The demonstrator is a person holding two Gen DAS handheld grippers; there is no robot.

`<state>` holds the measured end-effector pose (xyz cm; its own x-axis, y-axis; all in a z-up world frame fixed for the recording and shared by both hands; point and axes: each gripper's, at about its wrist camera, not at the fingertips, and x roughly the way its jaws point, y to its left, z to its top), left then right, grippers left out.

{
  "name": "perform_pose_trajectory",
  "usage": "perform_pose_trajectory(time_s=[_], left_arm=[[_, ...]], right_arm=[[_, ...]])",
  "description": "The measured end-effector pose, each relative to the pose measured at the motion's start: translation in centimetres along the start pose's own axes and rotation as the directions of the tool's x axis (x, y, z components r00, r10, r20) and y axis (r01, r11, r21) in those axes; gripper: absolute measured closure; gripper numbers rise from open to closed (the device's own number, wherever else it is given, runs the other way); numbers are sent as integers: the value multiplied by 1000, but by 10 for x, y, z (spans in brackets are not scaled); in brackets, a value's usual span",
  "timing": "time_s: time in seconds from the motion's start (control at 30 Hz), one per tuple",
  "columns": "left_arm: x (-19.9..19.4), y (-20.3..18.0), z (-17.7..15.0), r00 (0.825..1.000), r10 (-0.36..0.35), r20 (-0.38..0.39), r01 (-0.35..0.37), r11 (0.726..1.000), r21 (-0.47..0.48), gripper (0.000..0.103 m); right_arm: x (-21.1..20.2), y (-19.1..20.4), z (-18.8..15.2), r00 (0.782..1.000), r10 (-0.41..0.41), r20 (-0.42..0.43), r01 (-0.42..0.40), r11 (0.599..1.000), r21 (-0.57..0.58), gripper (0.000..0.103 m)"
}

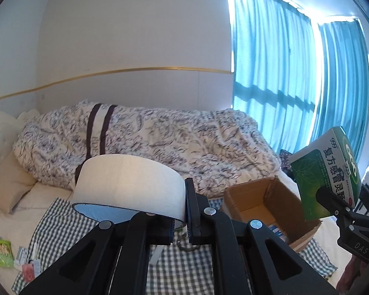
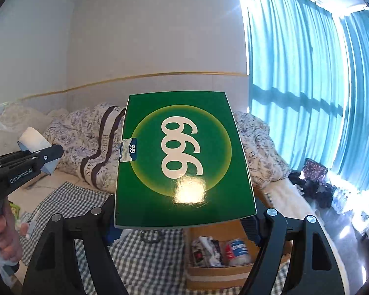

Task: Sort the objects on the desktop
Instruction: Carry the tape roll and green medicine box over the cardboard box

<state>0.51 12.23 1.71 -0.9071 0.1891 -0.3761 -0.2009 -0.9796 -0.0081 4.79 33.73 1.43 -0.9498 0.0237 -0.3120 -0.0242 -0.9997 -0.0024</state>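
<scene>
Above the checked cloth (image 1: pixel 61 223), both loads held clear — tape roll (image 1: pixel 130 186) pinched by its wall in the left gripper (image 1: pixel 178 221), green 999 medicine box (image 2: pixel 184 159) clamped by its sides in the right gripper (image 2: pixel 184 228), poised over the cardboard box (image 2: pixel 219 270), probably for dropping in.

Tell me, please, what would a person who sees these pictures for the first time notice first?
First the green box with a big white "999": it fills the middle of the right wrist view, gripped by the right gripper above a cardboard box. Next the white tape roll, held up by the left gripper in front of the bed. Behind both, bright blue curtains glow on the right side.
</scene>
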Motion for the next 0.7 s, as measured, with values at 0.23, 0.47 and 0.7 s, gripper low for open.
perform_pose_trajectory(time_s=[0.23,0.47,0.7], left_arm=[[6,-30,3,999,-47,2,47,999,11,96],[13,-58,3,996,-88,4,88,996,23,96],[27,-80,1,992,-129,-13,129,991,30,96]], right_arm=[[-13,-16,2,999,-45,7,45,999,1,26],[-8,-40,-1,994,-103,-42,104,994,17,26],[-2,-57,-3,987,-133,-85,134,991,11,26]])
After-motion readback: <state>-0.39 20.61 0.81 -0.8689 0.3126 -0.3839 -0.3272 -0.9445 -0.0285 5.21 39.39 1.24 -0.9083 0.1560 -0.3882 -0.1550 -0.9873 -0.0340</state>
